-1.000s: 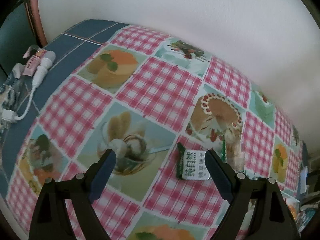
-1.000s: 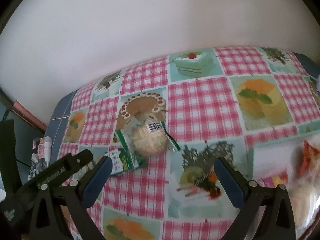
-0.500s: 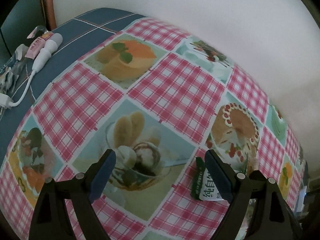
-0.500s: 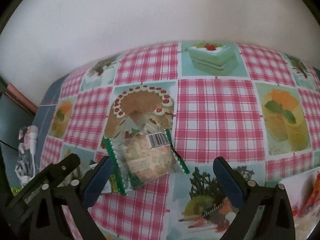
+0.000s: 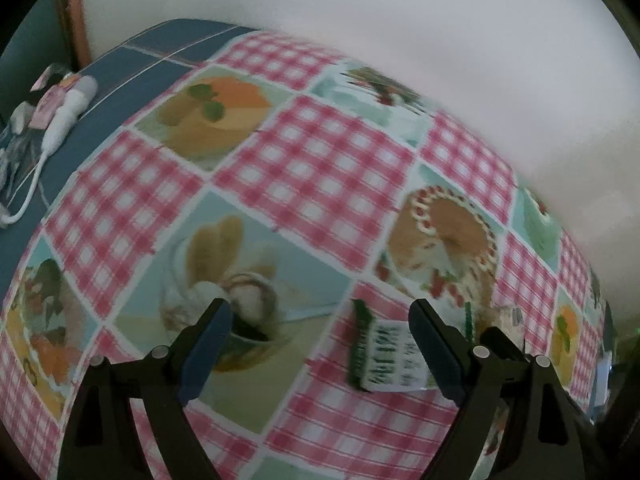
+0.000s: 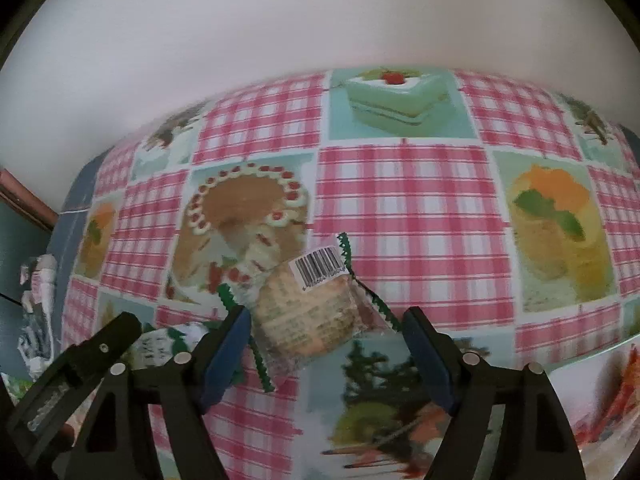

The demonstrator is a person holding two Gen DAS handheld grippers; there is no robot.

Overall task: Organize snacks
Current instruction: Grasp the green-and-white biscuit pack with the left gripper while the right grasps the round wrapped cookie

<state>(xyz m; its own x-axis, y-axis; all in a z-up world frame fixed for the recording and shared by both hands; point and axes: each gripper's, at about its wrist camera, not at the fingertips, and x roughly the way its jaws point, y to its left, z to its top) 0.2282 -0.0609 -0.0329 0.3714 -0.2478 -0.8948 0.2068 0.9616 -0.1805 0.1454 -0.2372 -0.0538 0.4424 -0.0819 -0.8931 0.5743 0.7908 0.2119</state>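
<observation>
A round pastry in a clear, green-edged wrapper (image 6: 308, 312) with a barcode label lies on the checked tablecloth (image 6: 400, 208). My right gripper (image 6: 326, 320) straddles it. Its jaws are closing; the left pad is at the wrapper's edge and the right pad stands clear of it. A green-and-white snack packet (image 5: 384, 360) lies between the fingers of my open left gripper (image 5: 320, 316), close to the right finger. Nothing is gripped. The pastry (image 5: 500, 316) shows partly behind that finger. In the right wrist view the packet (image 6: 160, 340) lies left of the pastry, behind the left gripper's finger (image 6: 100, 344).
A white plug with cable (image 5: 68, 112) and small items lie on the blue cloth at the table's far left. A white bag or plate with orange snacks (image 6: 600, 392) sits at the right edge. A pale wall (image 6: 280, 20) runs behind the table.
The right gripper has come down and forward over the wrapped pastry, and its jaws have narrowed around it. The left gripper stays open in about the same place.
</observation>
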